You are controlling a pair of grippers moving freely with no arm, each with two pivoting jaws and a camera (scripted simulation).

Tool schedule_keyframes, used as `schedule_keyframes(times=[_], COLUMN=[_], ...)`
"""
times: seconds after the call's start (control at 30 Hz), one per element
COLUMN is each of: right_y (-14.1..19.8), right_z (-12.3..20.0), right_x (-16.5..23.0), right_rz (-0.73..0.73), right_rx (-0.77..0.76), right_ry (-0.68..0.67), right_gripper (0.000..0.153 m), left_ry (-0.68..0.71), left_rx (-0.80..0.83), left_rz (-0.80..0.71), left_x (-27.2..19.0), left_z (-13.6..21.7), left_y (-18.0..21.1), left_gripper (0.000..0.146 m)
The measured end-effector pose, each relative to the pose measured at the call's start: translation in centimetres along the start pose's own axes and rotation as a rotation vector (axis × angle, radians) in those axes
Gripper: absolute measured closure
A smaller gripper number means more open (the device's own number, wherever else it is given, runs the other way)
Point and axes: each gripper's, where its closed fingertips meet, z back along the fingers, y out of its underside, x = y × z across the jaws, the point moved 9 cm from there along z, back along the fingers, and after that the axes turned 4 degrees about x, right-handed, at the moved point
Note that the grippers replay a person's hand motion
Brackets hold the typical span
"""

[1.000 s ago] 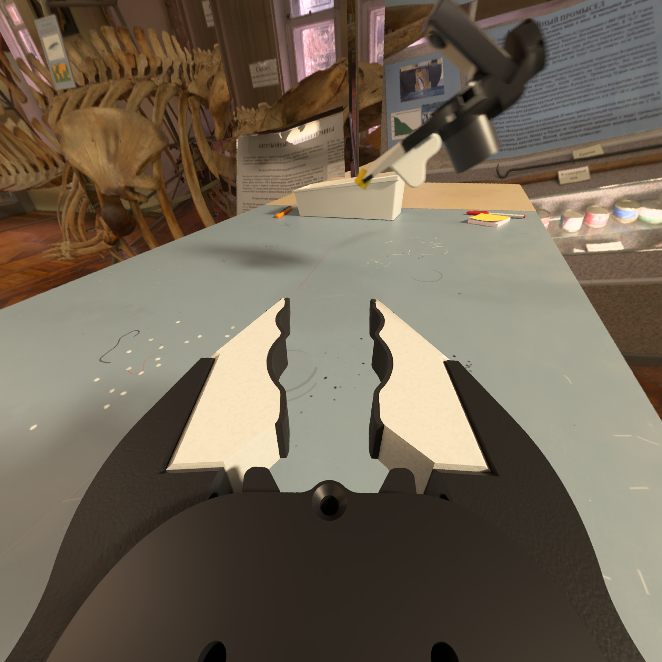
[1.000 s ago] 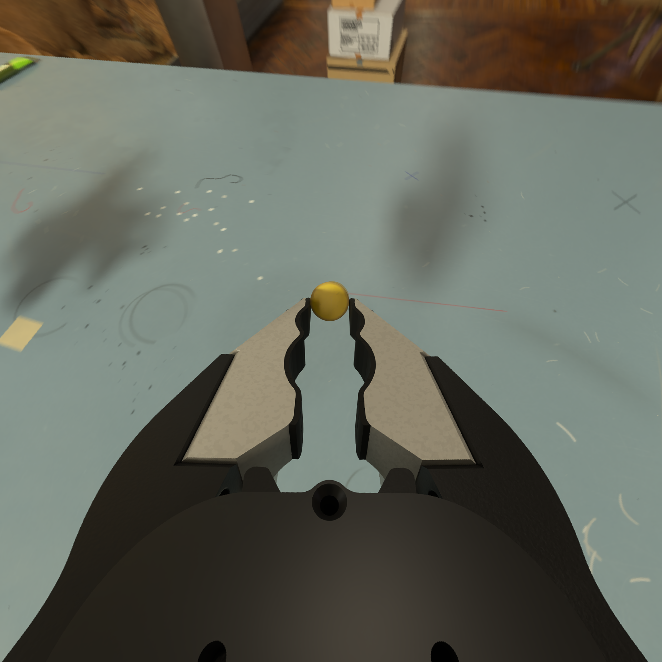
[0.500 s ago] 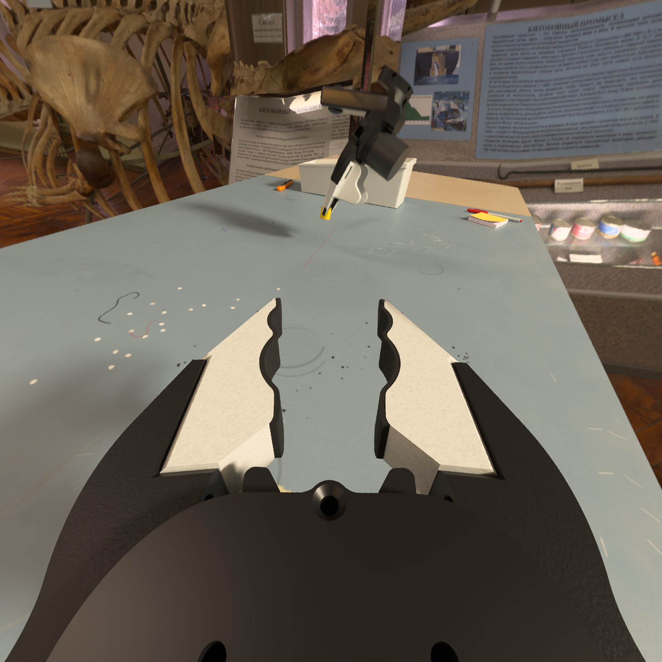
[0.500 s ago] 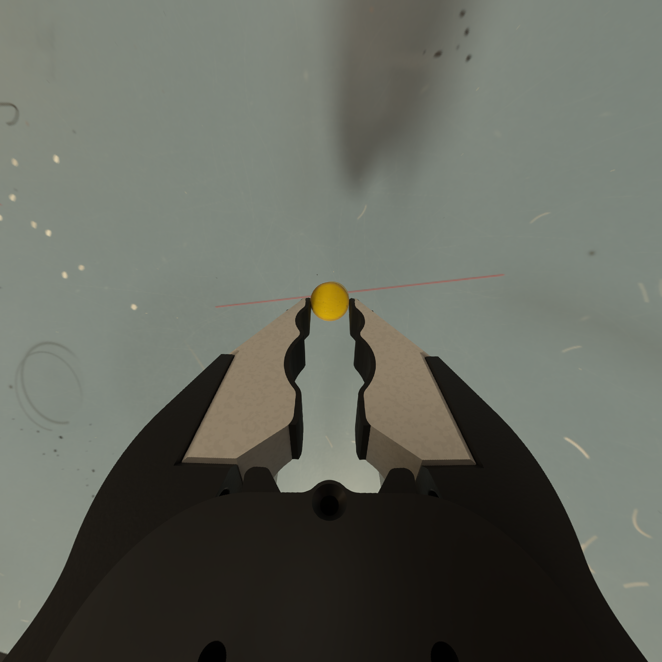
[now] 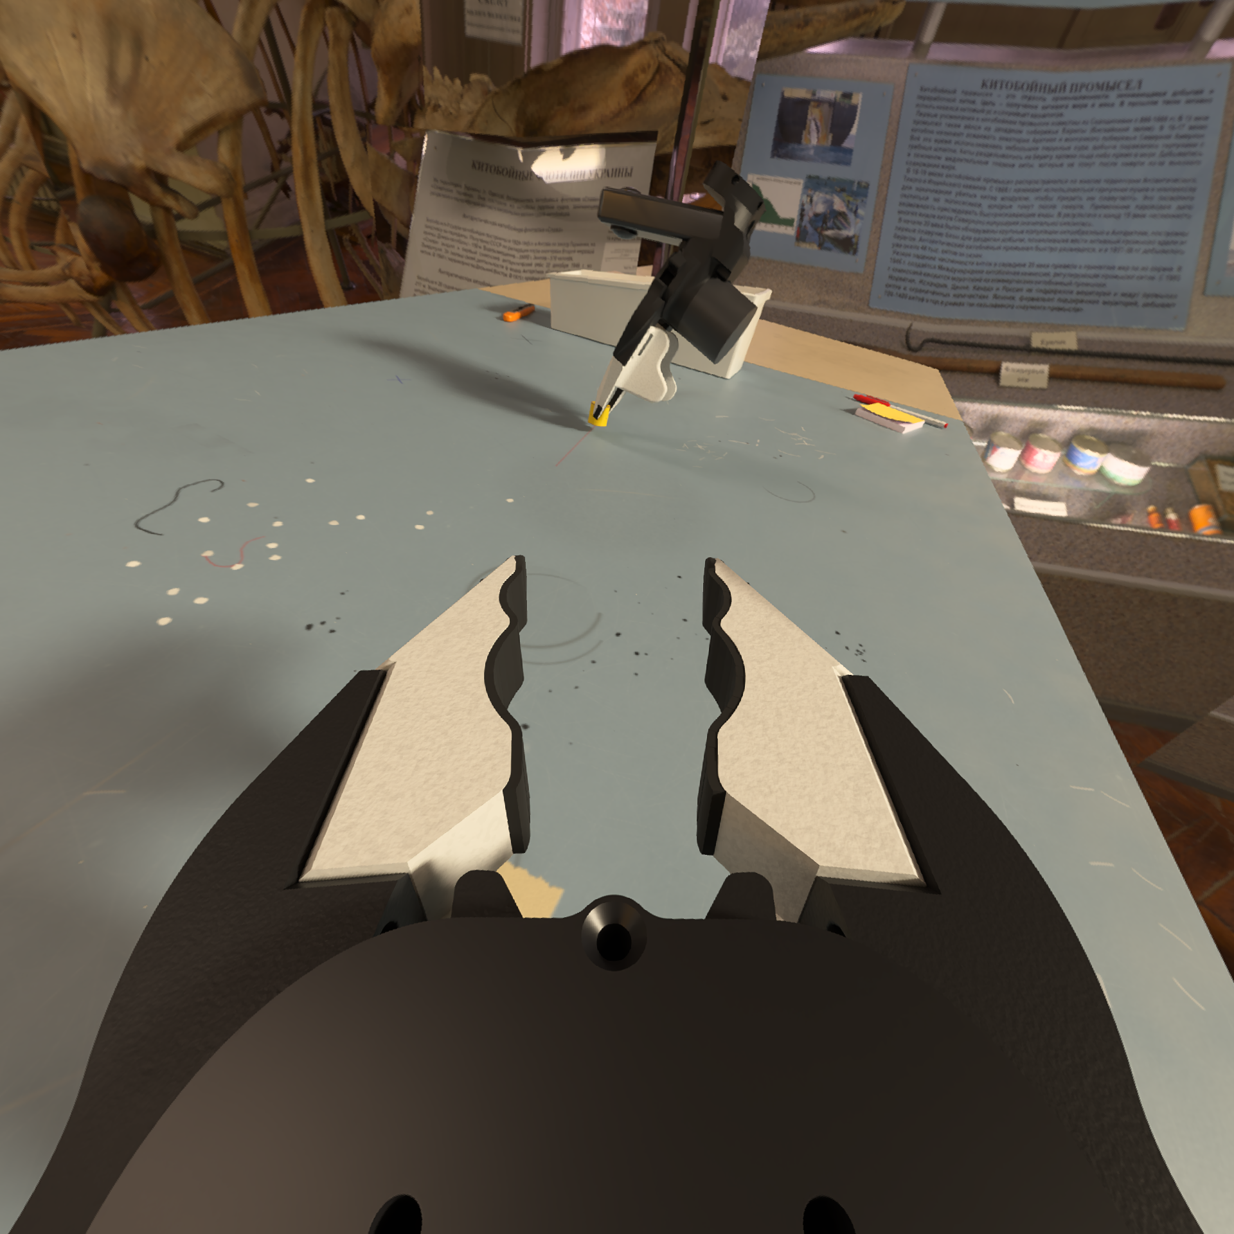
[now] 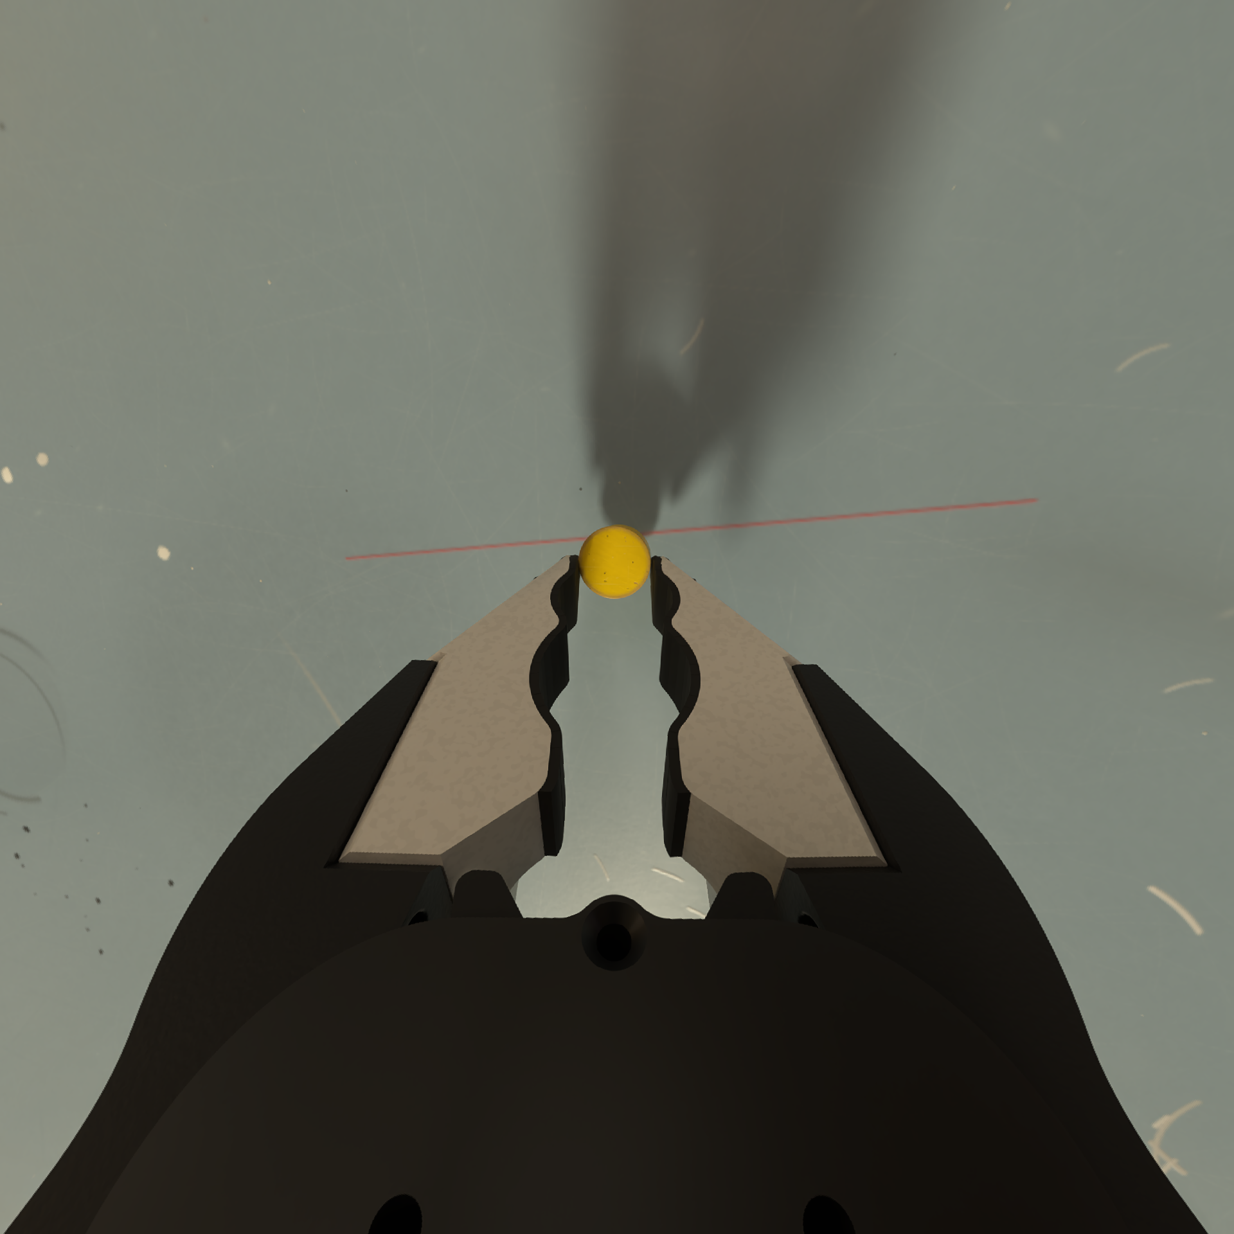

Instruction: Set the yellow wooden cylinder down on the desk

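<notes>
We pinch the yellow wooden cylinder (image 6: pixel 614 562) at the tips of our right gripper (image 6: pixel 614 567), centre frame, seemingly touching the pale blue desk (image 6: pixel 267 267). Release remains. Our left gripper (image 5: pixel 613 567) hangs spread, empty.

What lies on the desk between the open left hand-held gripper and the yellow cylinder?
Only bare desk with pen marks and specks separates the left hand-held gripper from the yellow cylinder, as the left wrist view shows.

A yellow wooden cylinder (image 6: pixel 613 562) is shown against a pale grey-blue desk (image 5: pixel 334 414) marked with a thin red line (image 6: pixel 835 515), white specks and dark scribbles; gripper fingers (image 5: pixel 427 728) are cream on black.
</notes>
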Motion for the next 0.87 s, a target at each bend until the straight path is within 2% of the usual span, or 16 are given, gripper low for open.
schedule_keyframes(times=[0.13, 0.3, 0.37, 0.47, 0.53, 0.63, 0.7, 0.8, 0.87], right_y=[0.2, 0.1, 0.1, 0.9, 2.6, 6.8, 9.7, 13.2, 14.5], right_z=[-0.6, -0.1, 1.0, 4.5, 8.1, 12.0, 12.1, 10.2, 8.4], right_x=[-0.1, 0.3, 0.6, 1.9, 4.1, 8.8, 11.7, 15.0, 16.1], right_rz=[0.006, 0.066, 0.091, 0.17, 0.296, 0.6, 0.792, 1.001, 1.07], right_rx=[0.04, 0.02, -0.026, -0.109, -0.245, -0.399, -0.398, -0.394, -0.357], right_ry=[-0.016, -0.006, 0.049, 0.081, 0.053, -0.011, -0.04, 0.031, 0.034], right_gripper=[0.132, 0.131, 0.096, 0.072, 0.071, 0.069, 0.065, 0.065, 0.066], left_ry=[0.015, 0.02, 0.027, 0.024, 0.021, 0.022, 0.027, 0.045, 0.117], left_rx=[0.034, 0.046, 0.047, 0.066, 0.081, 0.156, 0.245, 0.335, 0.415], left_rz=[0.005, -0.001, 0.0, -0.016, -0.041, -0.079, -0.075, -0.069, -0.085], left_x=[-0.1, -0.3, -0.5, -0.9, -1.1, -0.8, -0.3, 0.3, 0.3], left_z=[-0.7, -1.1, -1.1, -1.2, -1.1, -0.7, -0.3, 0.2, 0.4], left_y=[0.4, 0.3, 0.5, 0.5, 0.4, 0.8, 1.3, 2.2, 2.8], left_gripper=[0.093, 0.091, 0.09, 0.088, 0.085, 0.079, 0.077, 0.079, 0.097])
